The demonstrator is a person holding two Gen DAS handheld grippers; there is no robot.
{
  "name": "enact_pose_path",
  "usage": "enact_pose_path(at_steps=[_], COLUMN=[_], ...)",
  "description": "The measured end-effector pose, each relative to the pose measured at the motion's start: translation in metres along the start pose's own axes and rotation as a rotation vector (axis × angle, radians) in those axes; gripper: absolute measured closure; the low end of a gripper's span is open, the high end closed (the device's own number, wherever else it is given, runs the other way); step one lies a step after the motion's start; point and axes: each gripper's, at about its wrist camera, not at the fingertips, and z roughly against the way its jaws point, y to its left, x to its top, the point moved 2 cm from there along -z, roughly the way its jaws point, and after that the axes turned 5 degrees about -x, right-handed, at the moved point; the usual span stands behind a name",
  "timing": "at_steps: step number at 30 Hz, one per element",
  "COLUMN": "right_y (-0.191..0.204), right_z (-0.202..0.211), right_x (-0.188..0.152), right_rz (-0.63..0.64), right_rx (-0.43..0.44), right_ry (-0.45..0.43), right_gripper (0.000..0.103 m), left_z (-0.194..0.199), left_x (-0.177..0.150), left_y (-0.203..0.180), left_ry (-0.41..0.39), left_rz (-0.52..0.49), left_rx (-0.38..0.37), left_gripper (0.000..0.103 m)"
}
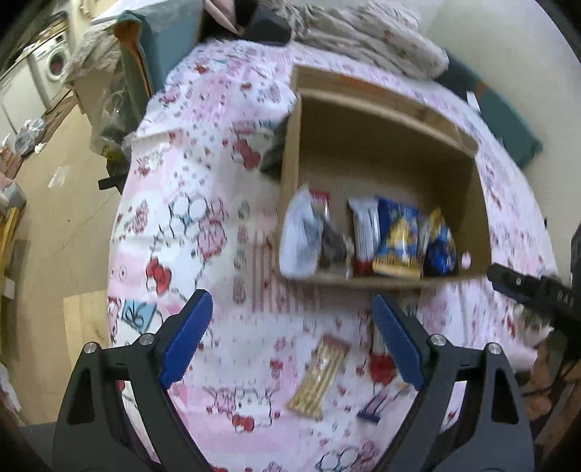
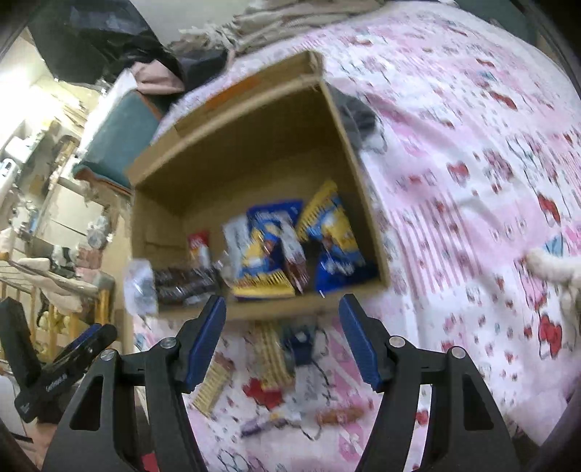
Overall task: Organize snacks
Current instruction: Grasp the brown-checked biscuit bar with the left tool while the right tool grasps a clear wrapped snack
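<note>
An open cardboard box (image 1: 381, 145) (image 2: 236, 156) lies on a pink cartoon-print cloth (image 1: 203, 174). Several snack packs stand along its near wall: a white bag (image 1: 299, 236), a white-and-red bar (image 1: 365, 232) and blue-and-yellow bags (image 1: 397, 239) (image 2: 265, 250). On the cloth in front of the box lie loose snacks: a tan cracker pack (image 1: 319, 377) (image 2: 214, 385), a blue pack (image 2: 301, 345) and an orange stick (image 2: 337, 414). My left gripper (image 1: 292, 308) hangs open above the cracker pack, holding nothing. My right gripper (image 2: 283, 308) is open over the loose packs, also holding nothing.
Crumpled clothes (image 1: 363, 32) are piled behind the box, and a dark cloth (image 1: 276, 149) lies beside its wall. A teal chair (image 2: 116, 134) and the floor (image 1: 54, 203) lie past the cloth's edge. A white fuzzy thing (image 2: 552, 268) rests at the right.
</note>
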Motion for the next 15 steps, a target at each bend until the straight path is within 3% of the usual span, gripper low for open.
enact_pose_path(at_steps=[4,11,12,13,15], right_y=[-0.012,-0.046,-0.05,-0.053,-0.055], right_z=[-0.013,-0.052,-0.056,-0.057,-0.061], right_x=[-0.026,-0.083,-0.088,-0.091,-0.091], right_rz=[-0.043,-0.134,-0.152,-0.167,-0.178], right_rx=[0.005,-0.053,-0.054,-0.056,-0.04], right_ry=[0.094,0.329,0.347,0.356,0.364], right_gripper=[0.035,0.035,0.035,0.035,0.042], left_z=[-0.013,-0.058,-0.066,-0.073,-0.082], left_x=[-0.02,-0.05,-0.056,-0.062,-0.07], left_y=[-0.002,-0.01,-0.011,-0.013,-0.016], left_ry=[0.066,0.235,0.272,0.306,0.351], left_rz=[0.006,-0.043,-0.055,-0.061,-0.069], left_rx=[-0.016,0.023,0.029,0.026,0.01], left_gripper=[0.032,0.036,0.039,0.049,0.053])
